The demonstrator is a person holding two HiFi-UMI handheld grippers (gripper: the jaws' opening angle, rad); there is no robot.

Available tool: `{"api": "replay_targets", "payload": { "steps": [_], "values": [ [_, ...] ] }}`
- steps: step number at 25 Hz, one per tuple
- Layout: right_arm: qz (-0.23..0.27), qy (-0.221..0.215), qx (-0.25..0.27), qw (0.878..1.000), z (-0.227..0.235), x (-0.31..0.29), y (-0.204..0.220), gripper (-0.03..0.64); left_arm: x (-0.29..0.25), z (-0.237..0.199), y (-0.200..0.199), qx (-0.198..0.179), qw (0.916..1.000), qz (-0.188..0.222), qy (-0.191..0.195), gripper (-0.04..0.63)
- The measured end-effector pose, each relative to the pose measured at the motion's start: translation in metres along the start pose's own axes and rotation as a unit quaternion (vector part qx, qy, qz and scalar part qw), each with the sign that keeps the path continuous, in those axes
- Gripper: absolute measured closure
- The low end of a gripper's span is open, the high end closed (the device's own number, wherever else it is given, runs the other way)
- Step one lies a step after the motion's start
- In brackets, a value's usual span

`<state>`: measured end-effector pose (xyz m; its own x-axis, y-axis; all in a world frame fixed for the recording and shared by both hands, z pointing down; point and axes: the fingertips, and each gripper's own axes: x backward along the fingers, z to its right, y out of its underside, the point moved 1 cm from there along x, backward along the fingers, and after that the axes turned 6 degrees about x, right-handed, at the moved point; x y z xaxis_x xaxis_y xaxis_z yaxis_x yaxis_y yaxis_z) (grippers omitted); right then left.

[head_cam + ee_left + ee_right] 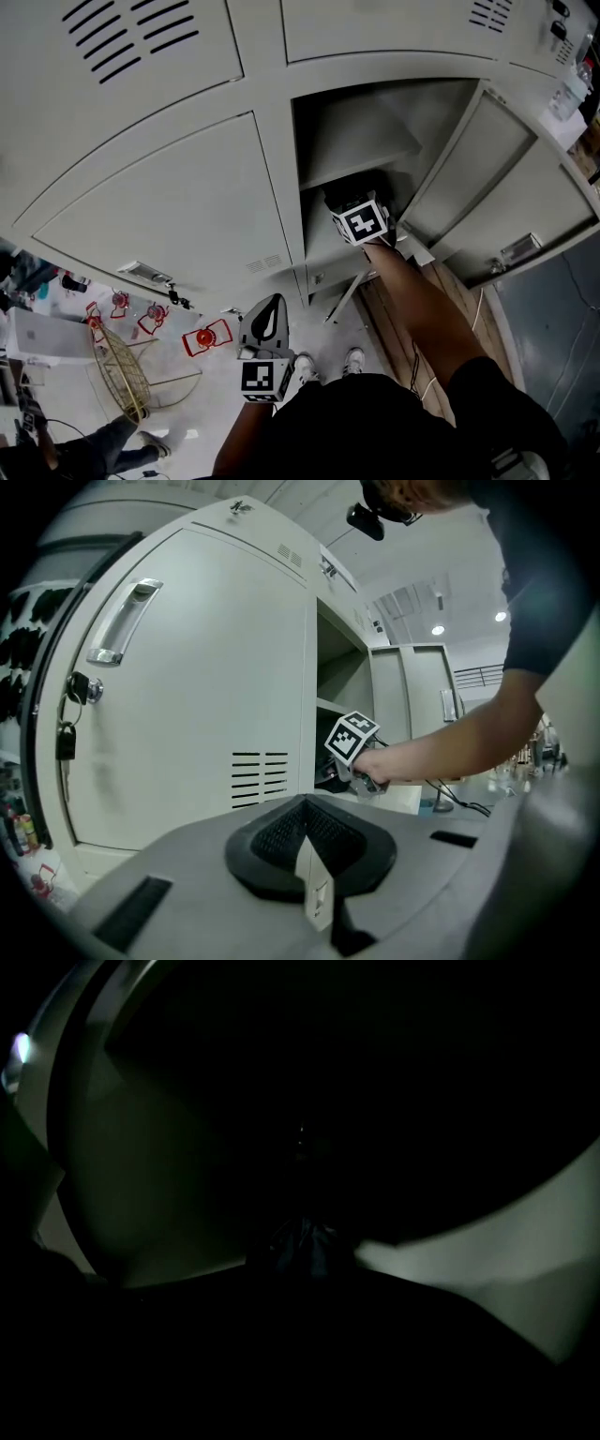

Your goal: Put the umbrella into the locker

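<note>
The locker stands open, its door swung out to the right. My right gripper reaches into the compartment below the shelf, its marker cube at the opening. A black, folded umbrella lies ahead of the cube, inside the locker. The right gripper view is almost dark; dark umbrella fabric sits between the jaws, which look shut on it. My left gripper hangs back, low and left of the opening, with its jaws together and nothing in them. From the left gripper view, the right gripper shows at the locker's mouth.
A closed locker door with a handle and hanging keys is left of the opening. On the floor lie a gold wire basket, red clips, a white box and a cable.
</note>
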<state>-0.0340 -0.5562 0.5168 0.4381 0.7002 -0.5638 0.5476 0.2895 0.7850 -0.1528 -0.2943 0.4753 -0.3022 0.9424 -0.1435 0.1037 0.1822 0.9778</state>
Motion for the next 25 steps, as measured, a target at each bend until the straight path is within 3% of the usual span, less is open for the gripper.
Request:
{"api": "replay_targets", "payload": {
  "steps": [7, 11, 15, 25],
  "values": [
    [-0.032, -0.019, -0.001, 0.999, -0.001, -0.01, 0.007, 0.379, -0.002, -0.003, -0.008, 0.0, 1.0, 0.001, -0.01, 0.598],
    [-0.029, -0.024, -0.001, 0.999, -0.002, -0.008, 0.007, 0.339, -0.007, 0.002, -0.009, -0.005, 1.0, 0.004, -0.003, 0.598],
    [-0.003, -0.032, -0.014, 0.999, -0.006, 0.006, 0.006, 0.319, -0.009, 0.008, -0.009, -0.004, 1.0, 0.003, 0.003, 0.598],
    [0.116, -0.018, -0.041, 0.992, -0.008, 0.099, -0.009, 0.319, -0.02, 0.021, -0.013, -0.012, 0.9998, 0.005, 0.018, 0.598]
  ]
}}
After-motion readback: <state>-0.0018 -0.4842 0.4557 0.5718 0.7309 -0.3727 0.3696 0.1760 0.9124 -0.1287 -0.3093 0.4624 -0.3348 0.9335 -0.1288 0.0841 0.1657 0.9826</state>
